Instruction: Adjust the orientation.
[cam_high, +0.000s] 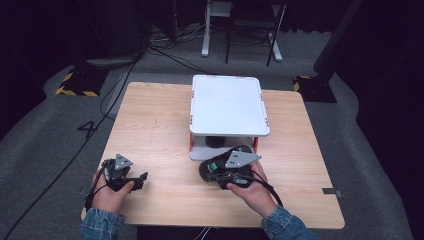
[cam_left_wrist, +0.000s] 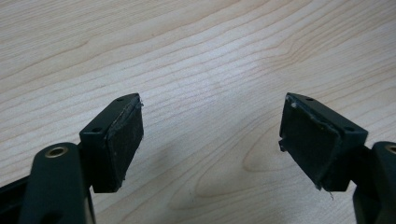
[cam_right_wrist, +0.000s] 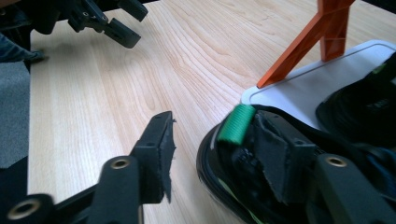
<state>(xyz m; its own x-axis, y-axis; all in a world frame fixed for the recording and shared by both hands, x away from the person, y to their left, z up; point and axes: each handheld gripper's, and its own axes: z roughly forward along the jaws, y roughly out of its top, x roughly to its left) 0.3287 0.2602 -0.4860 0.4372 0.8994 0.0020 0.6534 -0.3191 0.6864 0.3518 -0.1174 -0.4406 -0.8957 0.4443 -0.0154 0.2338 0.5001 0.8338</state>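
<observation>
A black shoe (cam_high: 210, 169) with a green heel loop (cam_right_wrist: 236, 124) lies on the wooden table, its heel just off the front of a white two-level stand (cam_high: 227, 105). My right gripper (cam_right_wrist: 215, 137) straddles the shoe's heel. One pad (cam_right_wrist: 273, 156) is inside the shoe's opening. The other pad (cam_right_wrist: 161, 156) stands clear of the outer heel with a gap, so the jaws are open. In the high view the right gripper (cam_high: 215, 174) sits low over that shoe. A second black shoe (cam_right_wrist: 359, 112) rests on the stand's lower tray (cam_right_wrist: 299, 88). My left gripper (cam_left_wrist: 210, 140) hovers open over bare wood.
The stand has orange legs (cam_right_wrist: 322, 37) at its corners and sits at the back middle of the table (cam_high: 155, 125). The left gripper (cam_high: 137, 179) is near the front left edge. Grey carpet, cables and chair legs surround the table.
</observation>
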